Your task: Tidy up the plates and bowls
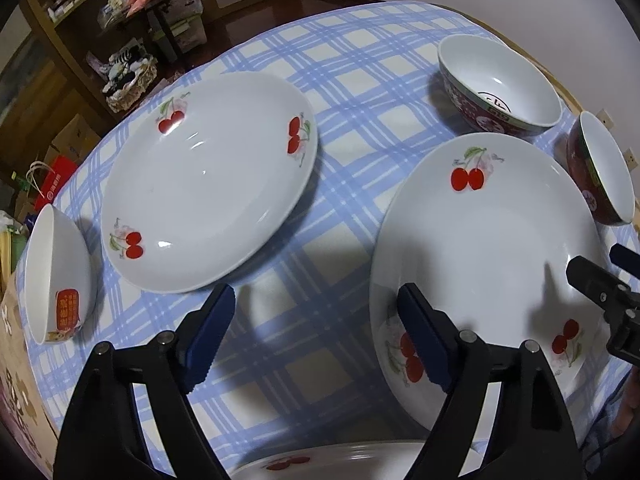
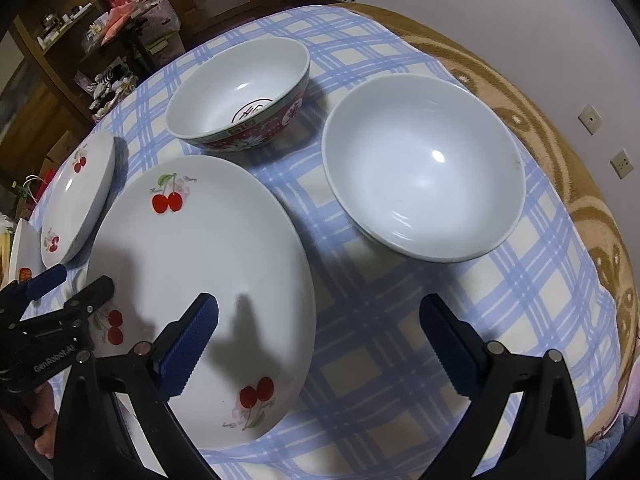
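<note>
White cherry-print plates lie on the blue-checked cloth: one at left, one nearer the middle, and the rim of a third at the bottom edge. A red-patterned bowl stands behind. A second red-sided bowl, white inside, is at right. A small white bowl with an orange label sits far left. My left gripper is open above the cloth, its right finger over the middle plate's rim. My right gripper is open beside that plate's right edge.
The table's far edge and a brown patterned blanket curve round the right side. Wooden shelves with clutter stand beyond the table at left. The right gripper's body shows in the left wrist view.
</note>
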Demonstrator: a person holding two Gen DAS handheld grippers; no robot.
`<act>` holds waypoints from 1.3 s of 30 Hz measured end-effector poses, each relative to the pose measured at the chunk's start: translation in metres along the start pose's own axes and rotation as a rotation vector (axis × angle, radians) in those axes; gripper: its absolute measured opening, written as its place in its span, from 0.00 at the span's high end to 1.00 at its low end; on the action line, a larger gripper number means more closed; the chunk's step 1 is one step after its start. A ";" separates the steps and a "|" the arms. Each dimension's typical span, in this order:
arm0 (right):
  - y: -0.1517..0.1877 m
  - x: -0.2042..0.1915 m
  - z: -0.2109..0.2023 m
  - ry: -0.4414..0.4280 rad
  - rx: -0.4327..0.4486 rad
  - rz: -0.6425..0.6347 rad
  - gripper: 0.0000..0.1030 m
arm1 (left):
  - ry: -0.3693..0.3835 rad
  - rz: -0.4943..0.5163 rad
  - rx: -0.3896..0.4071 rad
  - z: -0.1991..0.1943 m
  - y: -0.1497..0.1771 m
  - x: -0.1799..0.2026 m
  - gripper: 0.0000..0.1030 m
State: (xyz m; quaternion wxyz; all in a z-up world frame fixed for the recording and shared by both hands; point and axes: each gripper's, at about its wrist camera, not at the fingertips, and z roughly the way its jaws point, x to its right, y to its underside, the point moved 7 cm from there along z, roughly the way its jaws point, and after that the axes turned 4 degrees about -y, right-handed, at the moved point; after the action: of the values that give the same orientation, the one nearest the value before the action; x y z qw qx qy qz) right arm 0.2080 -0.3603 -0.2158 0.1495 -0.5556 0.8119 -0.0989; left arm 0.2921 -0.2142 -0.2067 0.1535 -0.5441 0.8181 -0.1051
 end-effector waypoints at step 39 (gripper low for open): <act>0.006 -0.011 0.006 -0.154 -0.023 0.012 0.80 | 0.226 -0.128 0.001 0.000 0.003 0.014 0.80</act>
State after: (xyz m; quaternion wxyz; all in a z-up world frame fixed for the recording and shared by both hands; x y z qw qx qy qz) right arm 0.2089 -0.3478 -0.2220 0.2060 -0.5583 0.8023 -0.0457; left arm 0.2839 -0.2262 -0.2095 0.0534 -0.5801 0.7936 -0.1756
